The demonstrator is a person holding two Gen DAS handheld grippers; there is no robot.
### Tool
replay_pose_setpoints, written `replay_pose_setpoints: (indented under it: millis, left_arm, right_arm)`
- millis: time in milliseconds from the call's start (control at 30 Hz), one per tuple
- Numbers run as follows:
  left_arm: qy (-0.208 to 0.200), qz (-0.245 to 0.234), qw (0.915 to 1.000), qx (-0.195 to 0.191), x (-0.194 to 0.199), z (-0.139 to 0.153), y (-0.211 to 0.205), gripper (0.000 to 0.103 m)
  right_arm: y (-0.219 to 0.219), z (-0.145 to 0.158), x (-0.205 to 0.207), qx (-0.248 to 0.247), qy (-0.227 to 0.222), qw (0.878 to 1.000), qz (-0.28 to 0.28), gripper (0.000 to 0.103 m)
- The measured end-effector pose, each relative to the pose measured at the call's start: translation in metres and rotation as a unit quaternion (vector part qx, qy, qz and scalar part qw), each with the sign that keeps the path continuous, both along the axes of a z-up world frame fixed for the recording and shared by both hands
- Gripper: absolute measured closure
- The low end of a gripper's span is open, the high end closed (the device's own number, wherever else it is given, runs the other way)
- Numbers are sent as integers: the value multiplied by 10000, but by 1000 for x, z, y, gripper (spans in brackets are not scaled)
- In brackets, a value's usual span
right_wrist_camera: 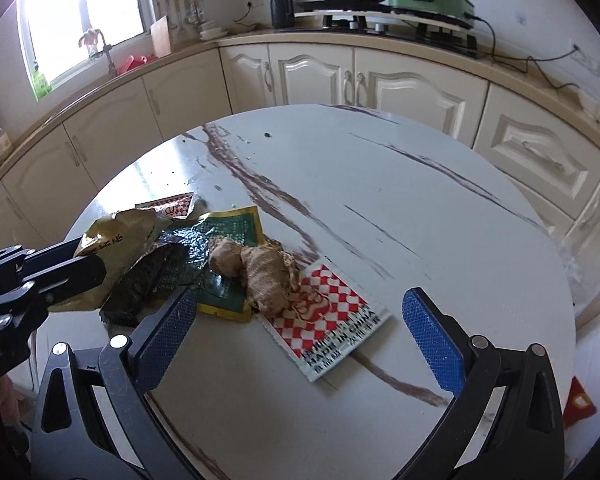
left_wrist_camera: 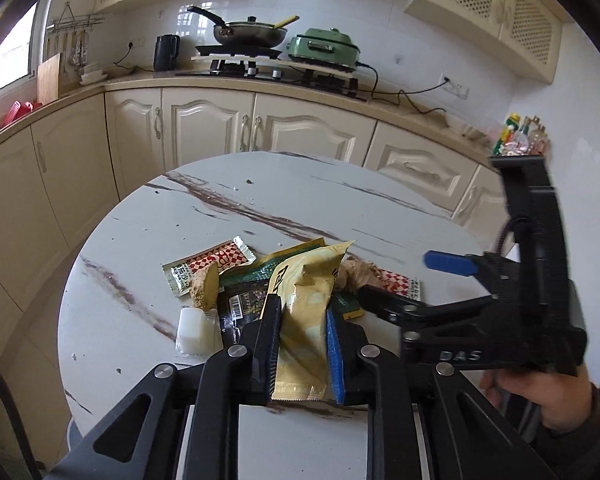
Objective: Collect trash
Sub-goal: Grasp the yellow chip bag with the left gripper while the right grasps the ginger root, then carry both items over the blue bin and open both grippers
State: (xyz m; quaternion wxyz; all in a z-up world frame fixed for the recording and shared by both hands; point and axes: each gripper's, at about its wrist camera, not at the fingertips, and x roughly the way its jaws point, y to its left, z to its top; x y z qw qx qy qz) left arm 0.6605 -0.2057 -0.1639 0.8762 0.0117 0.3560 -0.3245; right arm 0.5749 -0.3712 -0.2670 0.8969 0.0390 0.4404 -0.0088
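Marble table [left_wrist_camera: 260, 200]: left gripper [left_wrist_camera: 300, 344] jaws clamping gold wrapper [left_wrist_camera: 304, 320]; right gripper [right_wrist_camera: 300, 320] jaws spread over checkered wrapper [right_wrist_camera: 332, 320].

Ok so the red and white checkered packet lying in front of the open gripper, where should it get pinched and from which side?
Judging from the right wrist view, take the red-and-white checkered packet by its near printed edge, coming in low from the table's near side with the right gripper. It lies flat, and crumpled brown paper rests on its far end, so the near corner is probably the freest.
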Motion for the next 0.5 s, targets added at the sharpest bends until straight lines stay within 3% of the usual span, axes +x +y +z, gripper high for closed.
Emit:
replay_pose_setpoints:
  millis: [167,233,300,333,400,500]
  left_arm:
    - [-61,-65,9997,-220,-7,2,24,86]
    - [-93,-49,9996,-252,-9,4,33,86]
    - [-106,-5,9995,-305,-13,7,47,86]
    - [-138,24,9994,-307,-14,8,50,86]
    - [-160,52,9993,-332,-25,14,65,86]
    - [-187,79,9991,-373,-38,20,81,86]
  right_arm:
    - [8,-15,23,143,207,9995,216,1]
    - [10,-18,26,201,248,9992,256,8]
    - [12,-24,29,174,366,9988,263,32]
    - [12,-26,29,204,355,9988,254,38]
    - [12,-25,29,237,351,9988,257,49]
    - [11,-22,24,244,339,9989,223,58]
